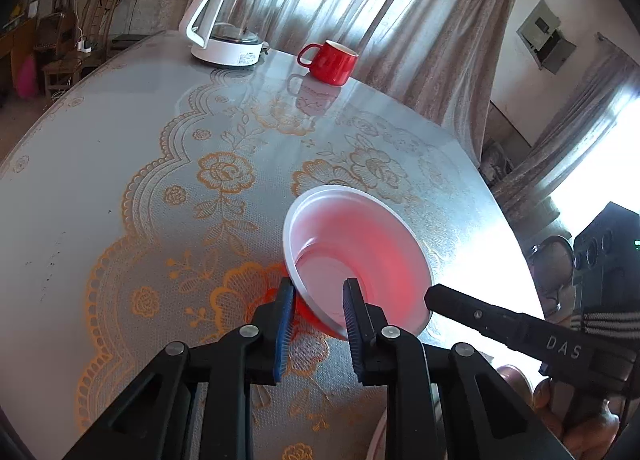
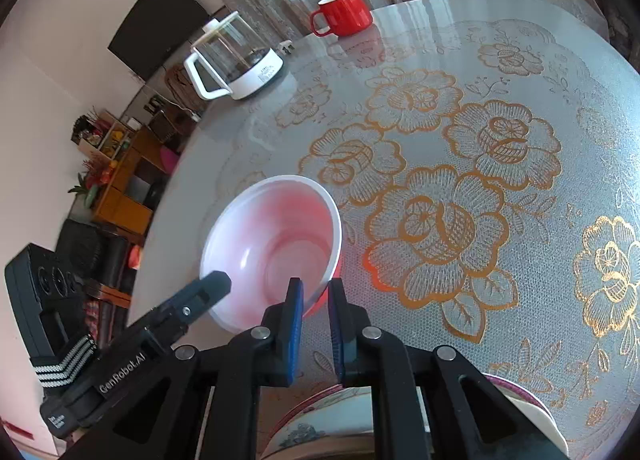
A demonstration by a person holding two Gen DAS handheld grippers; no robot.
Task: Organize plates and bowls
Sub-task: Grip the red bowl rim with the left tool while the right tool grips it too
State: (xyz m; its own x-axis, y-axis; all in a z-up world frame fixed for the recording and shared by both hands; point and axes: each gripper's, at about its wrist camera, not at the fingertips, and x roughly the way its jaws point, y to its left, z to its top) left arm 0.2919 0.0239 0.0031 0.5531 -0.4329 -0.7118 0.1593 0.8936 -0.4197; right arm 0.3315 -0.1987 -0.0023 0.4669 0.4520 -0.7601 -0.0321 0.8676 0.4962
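A round table [image 1: 120, 188] covered with a glossy grey cloth printed with gold lace roses is seen in both views. Pale patterned curtains [image 1: 360, 0] hang behind it with daylight coming through, and wooden chairs [image 1: 72, 40] stand in the dim room beyond the table's far side. In the right wrist view a dark panel [image 2: 160, 20] is fixed to a pink wall above a low wooden shelf unit [image 2: 120, 180] holding small items.

At the table's far edge a glass kettle with a white base and handle [image 1: 228, 20] is set, little if anything visible inside it; near it a red ceramic mug with a white interior [image 1: 332, 60] stands upright, its contents not visible.

Nearer the cameras a thin plastic bowl, white inside and red outside [image 1: 356, 252], sits empty. Its near rim is gripped from two sides: the left gripper [image 1: 318, 300] is closed on the rim with one blue pad inside and one outside, and the right gripper [image 2: 316, 300] is likewise clamped on the rim. Whether the bowl's base touches the cloth cannot be told.

Beneath the right gripper, the edges of a patterned ceramic bowl [image 2: 320, 420] and a white plate [image 2: 536, 416] are partly seen.
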